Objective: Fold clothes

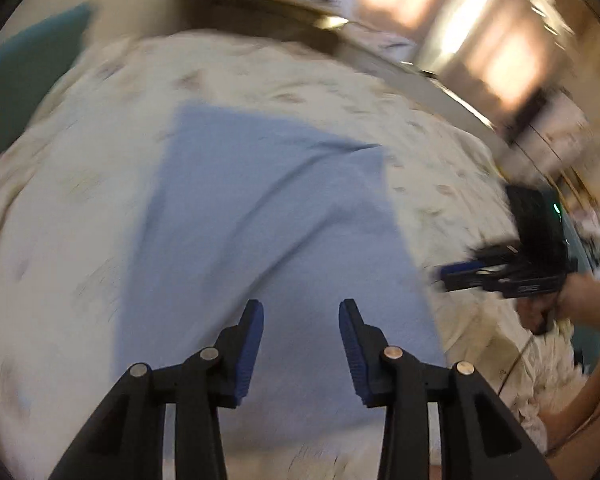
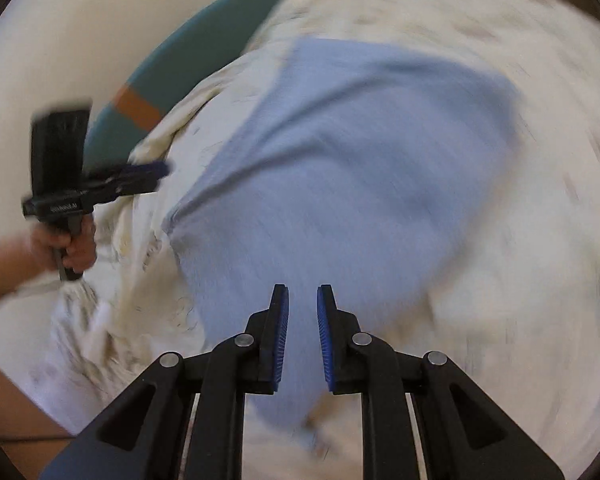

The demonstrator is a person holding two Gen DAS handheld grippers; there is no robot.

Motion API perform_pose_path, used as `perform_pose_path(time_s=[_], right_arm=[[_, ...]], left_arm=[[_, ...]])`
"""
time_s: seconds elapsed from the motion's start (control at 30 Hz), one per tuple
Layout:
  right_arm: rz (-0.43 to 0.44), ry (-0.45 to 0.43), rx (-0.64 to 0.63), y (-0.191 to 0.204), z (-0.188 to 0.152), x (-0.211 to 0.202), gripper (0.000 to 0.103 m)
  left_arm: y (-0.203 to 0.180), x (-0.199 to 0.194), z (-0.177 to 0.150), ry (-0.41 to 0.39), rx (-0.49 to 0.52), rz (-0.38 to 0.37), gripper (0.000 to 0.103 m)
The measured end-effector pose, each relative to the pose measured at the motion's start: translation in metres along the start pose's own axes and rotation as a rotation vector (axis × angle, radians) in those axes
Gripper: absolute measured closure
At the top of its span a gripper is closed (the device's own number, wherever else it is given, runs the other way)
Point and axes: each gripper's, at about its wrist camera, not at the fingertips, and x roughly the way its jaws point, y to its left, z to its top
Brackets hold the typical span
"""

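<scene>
We see both fisheye views smeared by motion blur, heaviest toward the rims, where straight lines bow and dark vignette corners close in. Only the gripper fingers (image 1: 252, 344) stay crisp in the foreground. In the left wrist view, overexposed windows (image 1: 480, 32) glare at the upper right. The light blue garment (image 2: 340, 168) and cream bedspread (image 2: 520, 240) are evenly and softly lit, with faint shadows along the folds.

Garment (image 1: 268, 216) flat on bedspread (image 1: 80, 208); pillow (image 1: 24, 92) beyond.
</scene>
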Motion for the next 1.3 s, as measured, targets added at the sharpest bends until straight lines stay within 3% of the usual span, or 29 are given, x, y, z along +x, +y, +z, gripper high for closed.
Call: perform_pose_path(time_s=[0.1,0.23,0.3,0.47,0.57,0.63,0.7,0.77,0.9,0.97,1.03,1.07,1.17,1.23,1.3], right_arm=[[-0.070,0.058,-0.162,0.019,0.030,0.038,0.085],[-0.155,0.079,-0.344,0.042,0.051,0.078,0.085],[-0.180,0.100,-0.397,0.045,0.056,0.095,0.085],[-0.258,0.222,-0.476,0.038,0.057,0.131,0.089],[-0.270,0.308,-0.449,0.019,0.043,0.133,0.089],[-0.259,0.334,-0.467,0.006,0.031,0.123,0.090],[-0.238,0.338,-0.467,-0.006,0.027,0.106,0.090],[-0.202,0.249,-0.413,-0.020,0.039,0.078,0.090],[-0.166,0.011,-0.217,-0.064,0.084,0.026,0.088],[-0.188,-0.036,-0.152,-0.084,0.110,0.025,0.087],[-0.183,-0.017,-0.132,-0.099,0.128,0.041,0.087],[-0.196,0.011,-0.130,-0.107,0.136,0.052,0.088],[-0.399,0.149,-0.139,-0.143,0.142,0.083,0.092],[-0.476,0.163,-0.024,-0.184,0.138,0.068,0.088],[-0.465,0.138,0.002,-0.197,0.136,0.048,0.088]], left_arm=[[-0.004,0.036,0.027,0.024,0.040,0.022,0.063],[0.022,0.081,0.072,0.032,-0.011,0.018,0.063],[0.037,0.097,0.092,0.055,0.000,0.006,0.079],[0.064,0.135,0.122,0.134,0.067,0.175,0.080],[0.085,0.147,0.142,0.123,0.017,0.264,0.080],[0.098,0.144,0.155,0.105,-0.027,0.322,0.085],[0.101,0.136,0.165,0.089,-0.039,0.325,0.085],[0.086,0.131,0.171,0.070,0.013,0.274,0.085],[0.036,0.122,0.173,0.040,0.139,0.015,0.085],[0.014,0.130,0.171,0.072,0.181,-0.052,0.085],[-0.009,0.148,0.169,0.109,0.237,-0.075,0.085],[-0.011,0.160,0.170,0.130,0.246,-0.032,0.085],[0.006,0.193,0.181,0.171,0.211,0.157,0.100],[0.029,0.183,0.198,0.108,0.097,0.211,0.100],[0.051,0.161,0.212,0.020,-0.022,0.205,0.099]])
